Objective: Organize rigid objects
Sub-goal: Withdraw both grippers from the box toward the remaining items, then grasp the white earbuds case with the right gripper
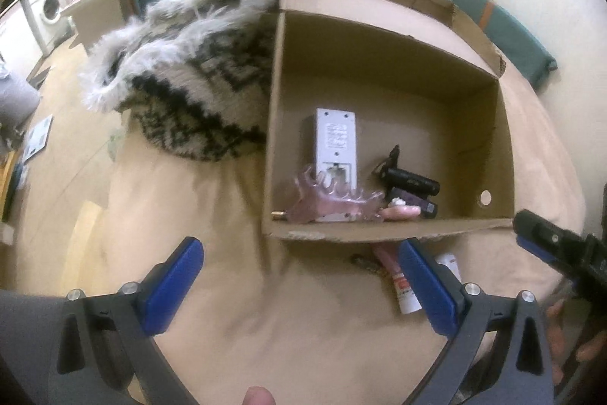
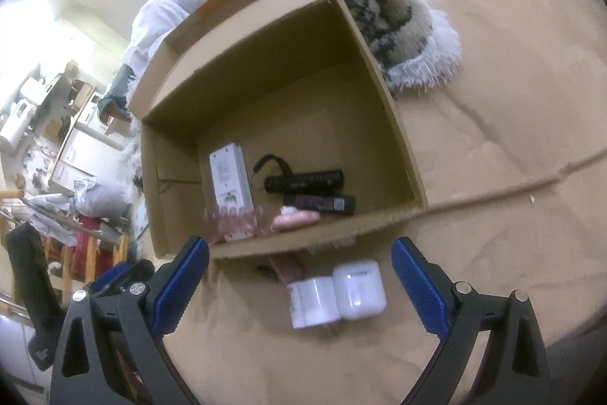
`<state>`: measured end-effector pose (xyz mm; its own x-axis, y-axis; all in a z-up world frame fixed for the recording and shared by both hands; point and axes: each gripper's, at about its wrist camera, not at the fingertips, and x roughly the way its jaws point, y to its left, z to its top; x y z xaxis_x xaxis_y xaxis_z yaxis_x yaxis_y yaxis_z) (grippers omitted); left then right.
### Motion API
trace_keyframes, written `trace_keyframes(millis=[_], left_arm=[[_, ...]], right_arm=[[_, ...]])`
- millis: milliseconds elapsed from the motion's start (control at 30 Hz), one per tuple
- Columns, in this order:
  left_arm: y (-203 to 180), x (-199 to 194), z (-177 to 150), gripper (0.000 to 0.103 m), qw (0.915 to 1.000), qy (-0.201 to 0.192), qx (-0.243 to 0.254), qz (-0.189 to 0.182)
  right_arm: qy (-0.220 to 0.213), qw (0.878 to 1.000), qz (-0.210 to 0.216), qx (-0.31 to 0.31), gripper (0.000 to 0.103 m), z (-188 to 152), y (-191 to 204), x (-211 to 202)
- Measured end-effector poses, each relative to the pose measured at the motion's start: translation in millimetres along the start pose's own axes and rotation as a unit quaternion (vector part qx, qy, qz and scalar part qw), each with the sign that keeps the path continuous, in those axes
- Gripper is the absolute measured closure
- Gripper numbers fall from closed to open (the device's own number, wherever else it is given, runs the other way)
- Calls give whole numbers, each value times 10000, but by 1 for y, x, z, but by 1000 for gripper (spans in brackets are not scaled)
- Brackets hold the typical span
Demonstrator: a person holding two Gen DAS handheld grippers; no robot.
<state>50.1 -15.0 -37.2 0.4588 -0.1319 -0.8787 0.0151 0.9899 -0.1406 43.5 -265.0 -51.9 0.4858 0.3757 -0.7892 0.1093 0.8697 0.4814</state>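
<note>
Now I held both hand-held grippers, left [image 1: 299,291] and right [image 2: 299,287], with jaws apart and empty; the small white rounded plastic case [image 2: 359,289] lay on the bed just outside the open brown cardboard box's [image 2: 379,78] near wall, and boxing it seemed next.

Beige bed sheet [image 2: 493,101] carries cardboard box [image 2: 383,90], fringed blanket [image 2: 398,25], white earbud case [image 2: 358,287].

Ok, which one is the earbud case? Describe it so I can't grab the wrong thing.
Find the open cardboard box on the tan bed cover. Just outside its near wall, between the open right gripper's fingers, lie a few small things. The earbud case is the glossy white rounded one on the right, touching a white tube with a flat cap on its left.
</note>
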Motion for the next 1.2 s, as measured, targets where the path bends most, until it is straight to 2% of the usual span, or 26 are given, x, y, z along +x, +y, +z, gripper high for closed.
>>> trace_keyframes(millis=[400, 500, 600, 633, 700, 767, 900, 1000, 1100, 1167, 1200], left_arm=[[22, 15, -10, 1, 9979, 340, -537, 114], [23, 22, -12, 1, 9969, 480, -619, 81], [21, 28, -14, 1, 9961, 614, -625, 41], [19, 29, -15, 1, 9962, 637, -596, 46], [17, 30, -16, 1, 9964, 653, -537, 74], [15, 32, -17, 1, 9964, 683, -501, 80], [14, 37, -19, 1, 9954, 794, -529, 34], [10, 42, -20, 1, 9948, 888, -492, 15], [5, 51, -22, 1, 9940, 1005, -425, 28], [3, 58, -23, 3, 9931, 1098, -410, 49], [1, 62, -23, 7, 9927, 1139, -384, 77]], right_arm=[[247, 9986, -168, 444, 0, -11, -19, 13], [414, 9972, -277, 549, 0, -12, -24, 22], [766, 9943, -441, 600, 0, -16, -31, 36], [855, 9930, -546, 600, 2, -17, -34, 40], [998, 9911, -733, 491, 41, -18, -37, 50], [1256, 9870, -969, 241, 51, -19, -36, 64], [1551, 9802, -1208, -232, 52, -24, -29, 85], [1731, 9762, -1269, -320, 52, -26, -27, 100], [1773, 9711, -1488, -582, 58, -28, -22, 110], [1747, 9688, -1580, -765, 58, -31, -18, 112], [1732, 9687, -1593, -789, 58, -32, -18, 111]])
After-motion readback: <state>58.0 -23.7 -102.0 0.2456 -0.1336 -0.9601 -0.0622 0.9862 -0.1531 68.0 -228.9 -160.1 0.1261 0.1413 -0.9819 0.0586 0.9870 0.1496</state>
